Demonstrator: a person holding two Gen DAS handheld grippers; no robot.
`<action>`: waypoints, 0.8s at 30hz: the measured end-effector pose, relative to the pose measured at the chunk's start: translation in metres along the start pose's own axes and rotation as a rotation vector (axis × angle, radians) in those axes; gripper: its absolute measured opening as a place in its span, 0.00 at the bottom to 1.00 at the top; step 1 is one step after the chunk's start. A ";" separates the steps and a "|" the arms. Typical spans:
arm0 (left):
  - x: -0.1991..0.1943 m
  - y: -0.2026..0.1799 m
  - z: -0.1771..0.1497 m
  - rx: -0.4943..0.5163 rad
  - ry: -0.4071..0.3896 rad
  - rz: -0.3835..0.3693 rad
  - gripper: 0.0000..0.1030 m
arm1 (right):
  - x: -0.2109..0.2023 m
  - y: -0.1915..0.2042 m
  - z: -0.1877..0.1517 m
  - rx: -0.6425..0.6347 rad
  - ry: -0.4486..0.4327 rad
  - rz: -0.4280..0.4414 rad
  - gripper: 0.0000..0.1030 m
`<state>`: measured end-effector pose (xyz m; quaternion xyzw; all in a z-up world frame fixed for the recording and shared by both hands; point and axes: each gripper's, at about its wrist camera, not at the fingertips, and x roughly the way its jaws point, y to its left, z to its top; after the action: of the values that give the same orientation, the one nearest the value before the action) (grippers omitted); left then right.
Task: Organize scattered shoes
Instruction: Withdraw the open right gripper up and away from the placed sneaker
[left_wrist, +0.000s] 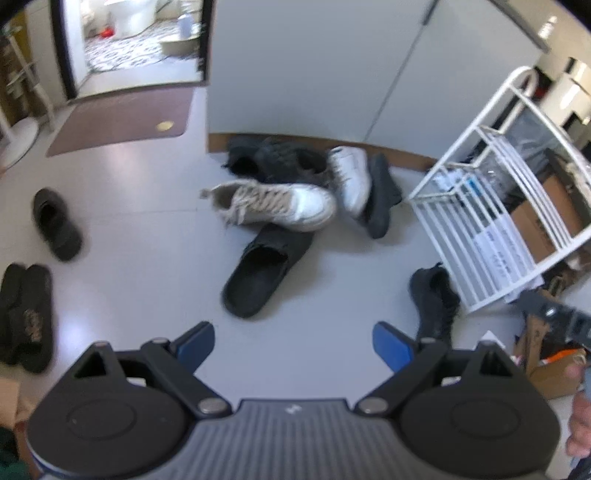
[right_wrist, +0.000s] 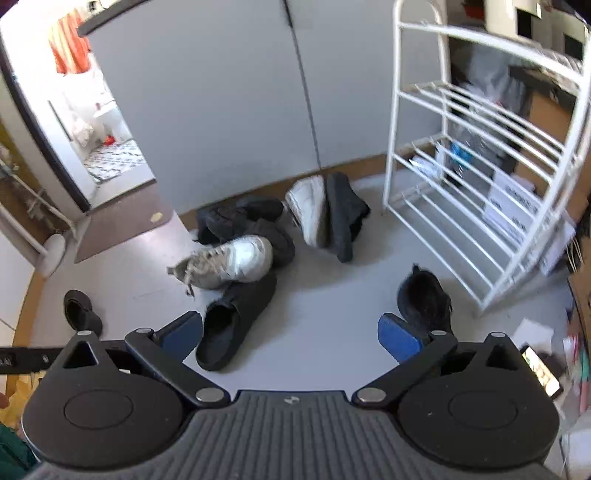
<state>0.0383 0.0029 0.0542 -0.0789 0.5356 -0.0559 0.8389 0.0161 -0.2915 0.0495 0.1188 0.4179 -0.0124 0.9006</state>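
Shoes lie scattered on the pale floor. A white laced sneaker (left_wrist: 273, 205) (right_wrist: 227, 262) rests on a black clog (left_wrist: 260, 275) (right_wrist: 232, 325). Behind them are dark shoes (left_wrist: 273, 160) (right_wrist: 243, 221), a second white sneaker (left_wrist: 351, 179) (right_wrist: 308, 210) and a black shoe on its side (left_wrist: 382, 195) (right_wrist: 341, 216). A black sneaker (left_wrist: 434, 299) (right_wrist: 424, 299) lies by the white shoe rack (left_wrist: 480, 206) (right_wrist: 472, 173). My left gripper (left_wrist: 293, 345) and right gripper (right_wrist: 290, 336) hover above the floor, both open and empty.
At the left lie a lone black shoe (left_wrist: 55, 223) (right_wrist: 81, 312) and a pair of black slippers (left_wrist: 27, 315). A brown mat (left_wrist: 118, 120) fronts a bathroom doorway. Cardboard boxes (left_wrist: 546, 218) and clutter sit behind and right of the rack. A grey wall (left_wrist: 314, 66) backs the pile.
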 end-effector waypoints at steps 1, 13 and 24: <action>-0.003 0.002 0.001 -0.005 0.000 0.009 0.91 | -0.003 -0.001 0.002 -0.003 -0.001 0.010 1.00; -0.022 0.031 0.039 -0.039 -0.006 0.061 0.89 | 0.000 0.003 0.008 -0.052 0.048 0.068 1.00; -0.029 0.074 0.123 0.051 -0.040 0.116 0.86 | 0.014 0.017 0.010 -0.111 0.068 0.138 1.00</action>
<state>0.1381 0.0896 0.1166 -0.0272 0.5209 -0.0192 0.8530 0.0350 -0.2757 0.0486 0.0975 0.4393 0.0771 0.8897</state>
